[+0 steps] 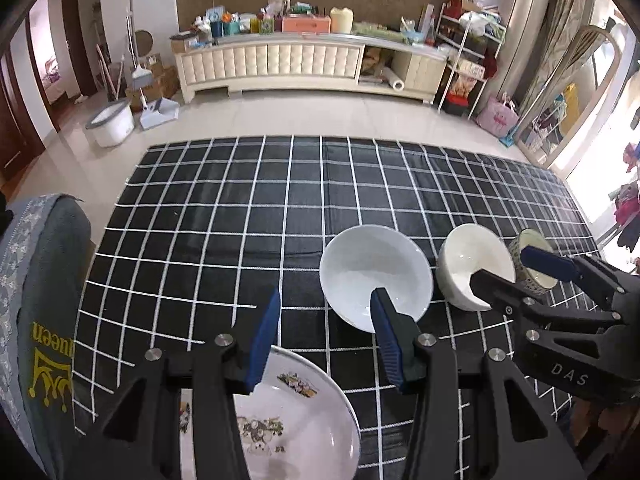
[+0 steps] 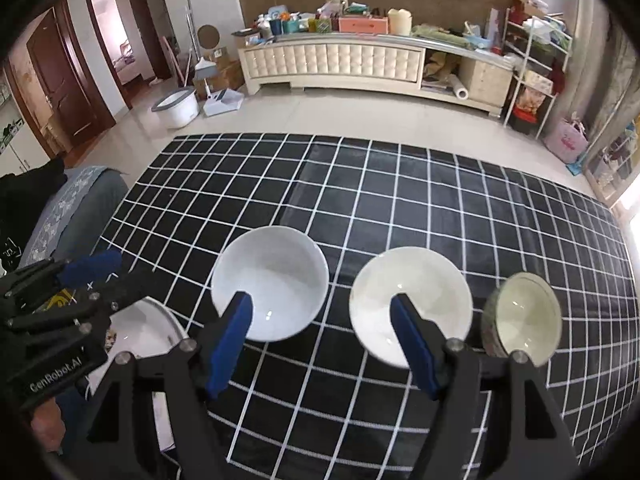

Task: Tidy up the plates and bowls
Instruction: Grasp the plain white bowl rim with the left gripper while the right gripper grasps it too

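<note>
Three bowls stand in a row on the black grid-patterned tablecloth (image 2: 400, 184): a white bowl (image 2: 272, 280) (image 1: 376, 272), a cream-white bowl (image 2: 412, 304) (image 1: 468, 264) and a small bowl with a patterned outside (image 2: 524, 316) (image 1: 534, 268). A printed plate (image 1: 296, 412) (image 2: 148, 332) lies at the near left edge. My left gripper (image 1: 324, 332) (image 2: 104, 276) hovers open above the plate's far rim, holding nothing. My right gripper (image 2: 324, 344) (image 1: 520, 276) is open and empty, near the two white bowls; one finger overlaps each.
A chair back with a grey cover (image 1: 40, 320) stands at the table's left. Beyond the table are a tiled floor, a white bucket (image 1: 110, 124), a cream sideboard (image 1: 280, 64) loaded with items, and a shelf rack (image 1: 468, 52). The far half of the cloth is bare.
</note>
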A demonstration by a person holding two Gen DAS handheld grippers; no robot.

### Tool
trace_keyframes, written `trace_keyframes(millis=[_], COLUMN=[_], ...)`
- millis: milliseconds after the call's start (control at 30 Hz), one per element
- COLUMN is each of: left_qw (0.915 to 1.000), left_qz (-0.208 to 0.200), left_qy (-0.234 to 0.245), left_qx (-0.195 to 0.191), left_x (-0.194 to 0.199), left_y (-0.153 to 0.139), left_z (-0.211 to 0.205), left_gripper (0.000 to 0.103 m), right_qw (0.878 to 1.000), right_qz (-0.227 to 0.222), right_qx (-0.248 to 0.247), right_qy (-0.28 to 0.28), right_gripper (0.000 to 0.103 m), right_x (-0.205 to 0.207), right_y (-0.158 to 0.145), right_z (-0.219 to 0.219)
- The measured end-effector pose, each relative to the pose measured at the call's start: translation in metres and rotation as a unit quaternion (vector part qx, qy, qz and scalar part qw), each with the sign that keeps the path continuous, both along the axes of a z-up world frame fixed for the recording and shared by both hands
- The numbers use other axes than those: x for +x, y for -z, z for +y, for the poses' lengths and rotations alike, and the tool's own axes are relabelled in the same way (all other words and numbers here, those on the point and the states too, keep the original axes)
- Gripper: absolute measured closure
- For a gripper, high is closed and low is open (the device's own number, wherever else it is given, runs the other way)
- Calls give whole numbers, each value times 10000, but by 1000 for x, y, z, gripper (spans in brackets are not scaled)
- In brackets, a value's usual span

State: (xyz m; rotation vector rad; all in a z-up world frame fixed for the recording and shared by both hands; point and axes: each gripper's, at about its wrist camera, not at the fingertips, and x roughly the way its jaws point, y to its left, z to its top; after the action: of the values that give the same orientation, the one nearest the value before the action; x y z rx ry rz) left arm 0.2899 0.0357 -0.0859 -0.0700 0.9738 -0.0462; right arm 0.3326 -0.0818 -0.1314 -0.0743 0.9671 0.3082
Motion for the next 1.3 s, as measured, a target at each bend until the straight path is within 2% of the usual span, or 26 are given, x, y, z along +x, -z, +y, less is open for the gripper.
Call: trace_keyframes(millis=[267,367,467,567,633,667,800,900,933,1033,1100,1300], left_qw=[9975,9964,9960,9966,9963,9959,9952,9947,9944,9941,9945,9945], left_qz=[653,772,814,809,856,895,949,973,995,1022,1003,993], left_qy=[-252,-222,-169,-23,22,58,133,174,174,144,135,30], left_qx=[-112,-257,-325,-142,-86,-117,-192,-266,-307,-343,-262,-333], left_x=[35,44,50,54,56,57,59,61,61,61,61,49], left_y=[49,60,67,73,76,79,84,88,89,90,90,80], left_z=[15,16,13,4,1,0,-3,-5,-5,-5,-6,-5], left_gripper=[59,59,67,76,77,80,86,91,92,94,94,95], right_qw=[9993,9989,9981,9975,9976,9974,9962,9957,9958,9960,9963,9968], right_qz=[160,189,297,437,443,479,590,679,709,848,842,794], right_qx=[-179,-196,-280,-338,-352,-357,-460,-516,-488,-208,-143,35], right_qy=[-295,-380,-454,-437,-395,-392,-454,-372,-322,-177,-100,26], right_gripper=[28,38,48,57,78,80,81,88,91,92,93,94], right_x=[27,34,44,52,54,55,53,55,57,60,59,41], right_y=[32,38,49,60,64,66,75,81,82,83,82,68], right_z=[10,14,18,19,20,20,25,24,22,16,16,11])
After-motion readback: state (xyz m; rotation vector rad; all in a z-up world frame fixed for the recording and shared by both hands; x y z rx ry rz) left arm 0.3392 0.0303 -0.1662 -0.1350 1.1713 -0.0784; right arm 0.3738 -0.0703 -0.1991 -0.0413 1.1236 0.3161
